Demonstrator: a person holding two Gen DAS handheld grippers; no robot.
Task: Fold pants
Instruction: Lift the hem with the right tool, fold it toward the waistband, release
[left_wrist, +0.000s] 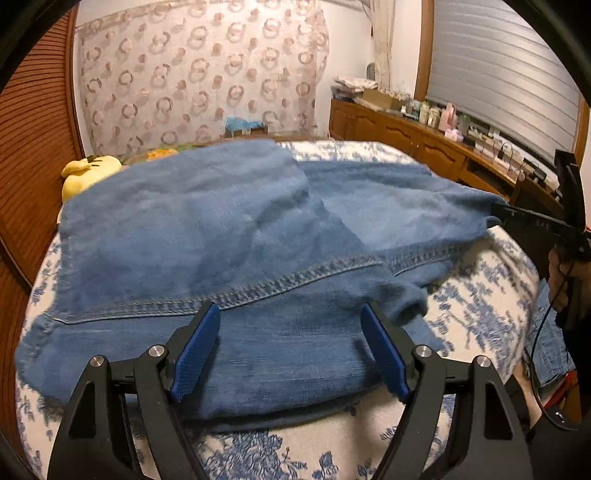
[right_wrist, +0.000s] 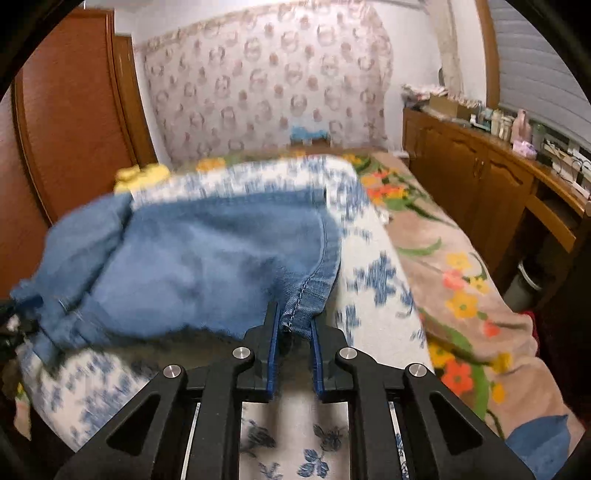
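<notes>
- Left wrist view: jaws of left gripper (left_wrist: 290, 325) spread wide, nothing between pads, hovering just over near edge of blue denim pants (left_wrist: 221, 236).
- Pants spread flat on blue-and-white floral cover (left_wrist: 480, 295); yellow plush toy (left_wrist: 85, 173) behind, far left.
- At right edge, right gripper (left_wrist: 496, 210) seen pinching far corner of pants.
- Right wrist view: jaws of right gripper (right_wrist: 293, 325) narrow, clamped on stitched hem of pants (right_wrist: 207, 266).
- Pinched corner raised off cover (right_wrist: 369, 280); flowered blanket (right_wrist: 461, 266) to right.

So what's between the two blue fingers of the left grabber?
Just blue pants, lying flat under the open left gripper, not pinched. The left wrist view shows it.
</notes>
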